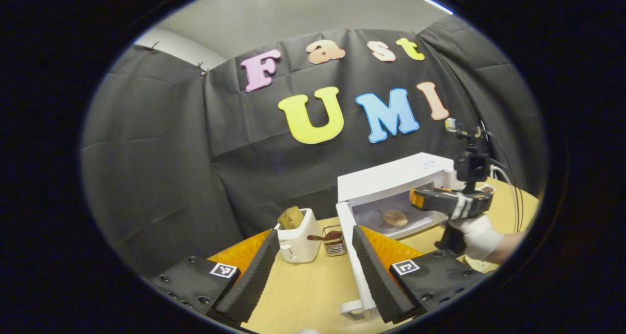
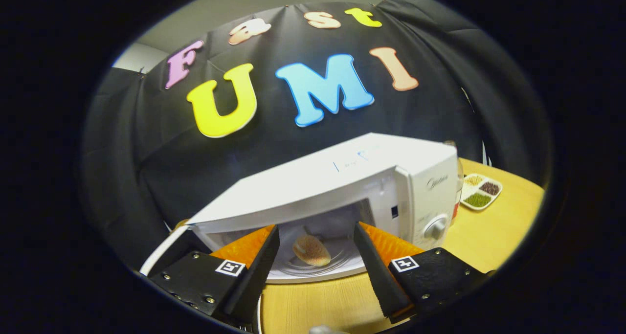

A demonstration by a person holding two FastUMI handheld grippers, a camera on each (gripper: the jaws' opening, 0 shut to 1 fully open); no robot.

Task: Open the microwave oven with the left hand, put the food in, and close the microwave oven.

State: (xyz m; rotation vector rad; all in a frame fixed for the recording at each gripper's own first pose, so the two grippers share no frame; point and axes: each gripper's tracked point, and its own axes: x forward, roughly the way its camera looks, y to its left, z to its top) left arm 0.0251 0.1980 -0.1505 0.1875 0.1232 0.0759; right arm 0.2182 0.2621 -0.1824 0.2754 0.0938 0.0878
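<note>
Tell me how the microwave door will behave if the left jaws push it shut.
The door stands wide open, edge-on beside the left gripper, so it would probably swing freely on its hinge. It looks thin and rigid, likely light. The microwave is boxy and sits flat on the table, so it seems unlikely to tip, though it might slide.

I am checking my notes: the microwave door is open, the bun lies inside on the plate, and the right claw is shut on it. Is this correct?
Not quite. In the right gripper view the right claw is open, and the bun lies free on the plate inside the microwave. Its door is open.
</note>
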